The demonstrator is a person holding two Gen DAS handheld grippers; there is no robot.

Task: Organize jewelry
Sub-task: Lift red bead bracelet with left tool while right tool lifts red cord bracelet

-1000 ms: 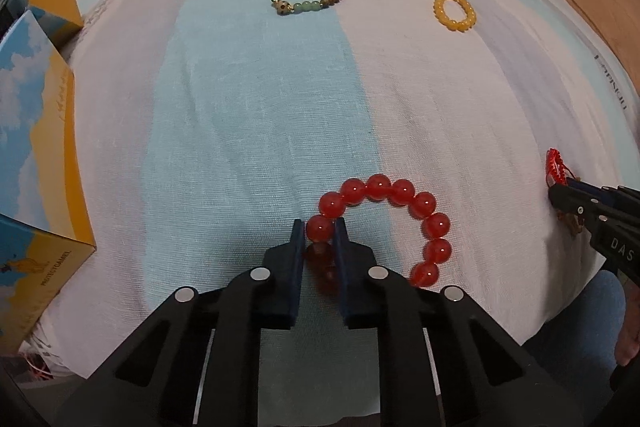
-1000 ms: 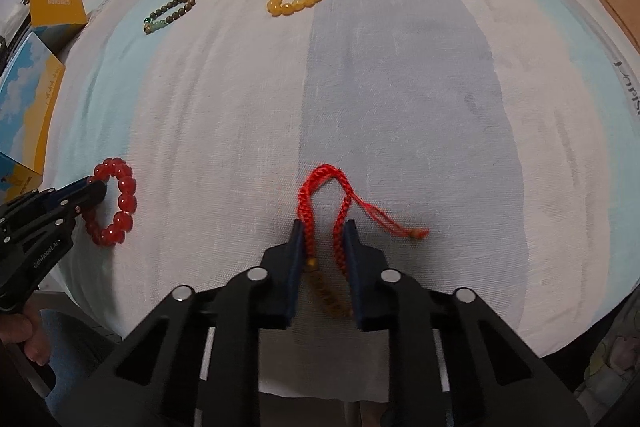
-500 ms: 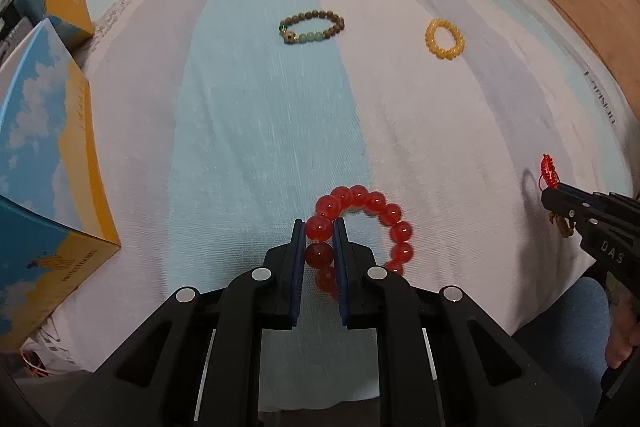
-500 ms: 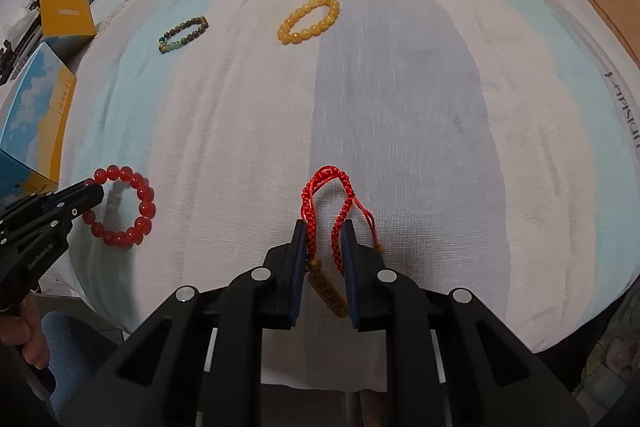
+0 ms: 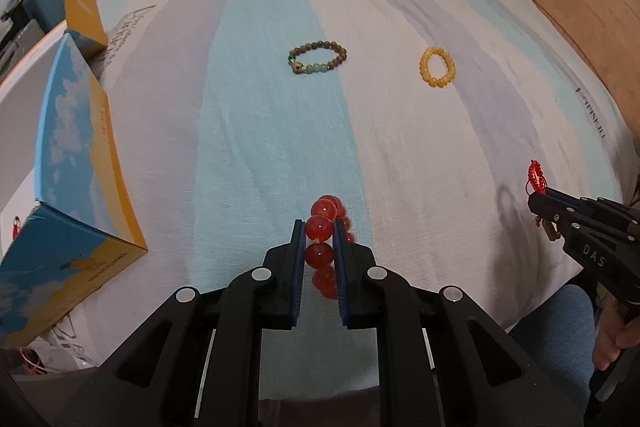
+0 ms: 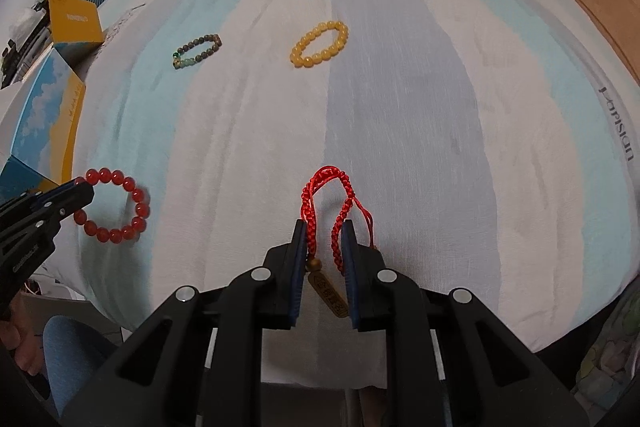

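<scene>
While both tools point steeply down over the striped cloth [image 6: 400, 107], noted since a second ago: both bracelets raised off the surface. Red bead bracelet [image 5: 320, 223], then lying flat as an open ring, now hanging edge-on from the left gripper [image 5: 318, 227]; seen from the right wrist view as a full ring dangling from the tips. Red cord bracelet [image 6: 328, 203], then partly draped on the cloth with its tail trailing, now lifted, gold tag [image 6: 328, 285] hanging between the jaws.

Reading for the task: pick-up stage judged done for both pieces; carrying to a sorting spot judged next. Destination not evident; possibly the blue and yellow box [image 5: 60, 163] at left, unconfirmed.

Jaw state: left pair clamped on one bead, neighbouring beads stacked just above and below the pinch. Right gripper [image 6: 324, 239] closed on the cord bracelet, both braided strands running up out of the pads into a loop.

Untouched, far side of cloth, well apart from both tools: brown and green bead bracelet [image 5: 318, 57], yellow bead bracelet [image 5: 437, 67], side by side.

Risk noted: single-bead pinch, smooth round surface, slip likely under swing.
</scene>
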